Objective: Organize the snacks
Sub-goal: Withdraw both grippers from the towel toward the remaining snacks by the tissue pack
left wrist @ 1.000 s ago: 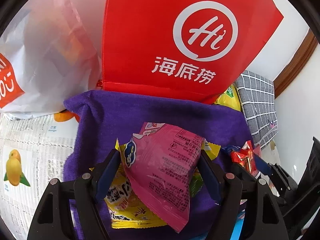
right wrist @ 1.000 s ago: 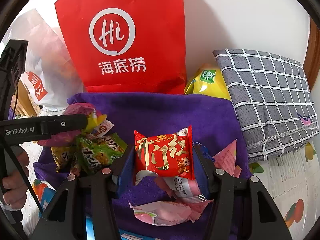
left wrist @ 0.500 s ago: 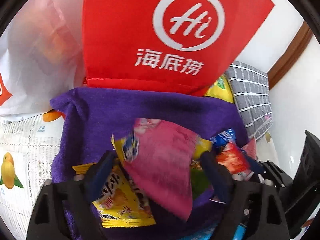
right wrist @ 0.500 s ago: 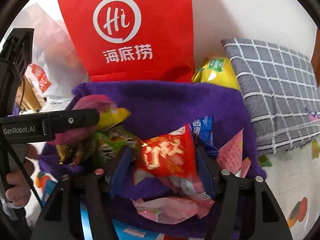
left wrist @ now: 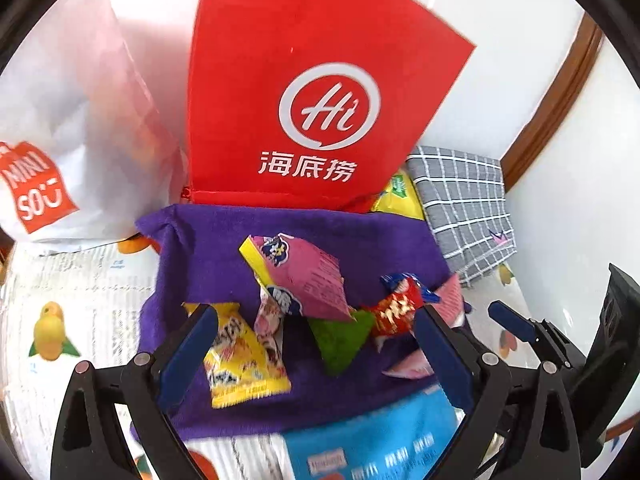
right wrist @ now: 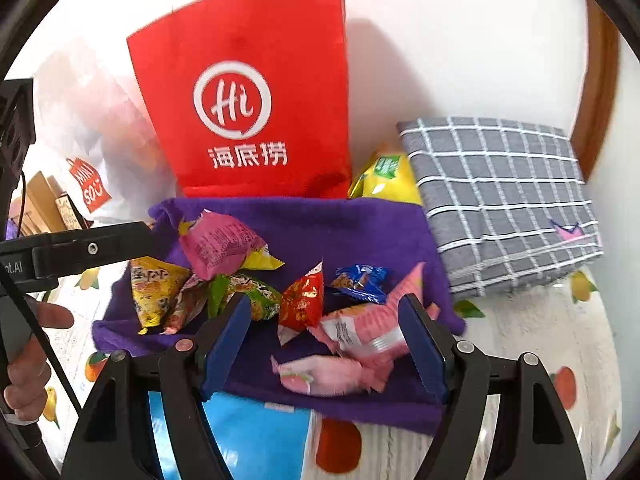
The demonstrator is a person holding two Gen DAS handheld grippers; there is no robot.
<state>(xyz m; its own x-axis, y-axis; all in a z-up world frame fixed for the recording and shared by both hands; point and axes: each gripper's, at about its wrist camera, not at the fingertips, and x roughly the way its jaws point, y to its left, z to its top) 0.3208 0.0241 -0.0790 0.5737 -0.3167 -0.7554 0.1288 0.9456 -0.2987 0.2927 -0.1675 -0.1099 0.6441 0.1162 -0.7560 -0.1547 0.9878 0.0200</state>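
- Fruit-print tablecloth (left wrist: 76, 288), white wall behind, and a purple towel (right wrist: 352, 224) spread out as the sorting spot, so I'll use that as the landmark
- Big change from a second ago: the left gripper (left wrist: 316, 352) was clamped on the pink packet (left wrist: 308, 276) and the right gripper (right wrist: 324, 340) on the red packet (right wrist: 302, 300). Now both have their fingers spread apart with nothing between them, and both packets lie loose on the towel
- I'd say that means two more snacks got dropped onto the pile, so next up is probably grabbing new ones
- Count on the towel: one pink packet, one red, one yellow (left wrist: 240, 360), one green (right wrist: 252, 294), one blue (right wrist: 362, 278), plus two or three pale pink ones (right wrist: 332, 374) near the front edge, hard to separate
- Behind the towel: one red paper bag (right wrist: 248, 112), one white bag (left wrist: 60, 128), one grey checked cushion (right wrist: 500, 196)
- Blue box (left wrist: 372, 444) sits at the towel's front edge
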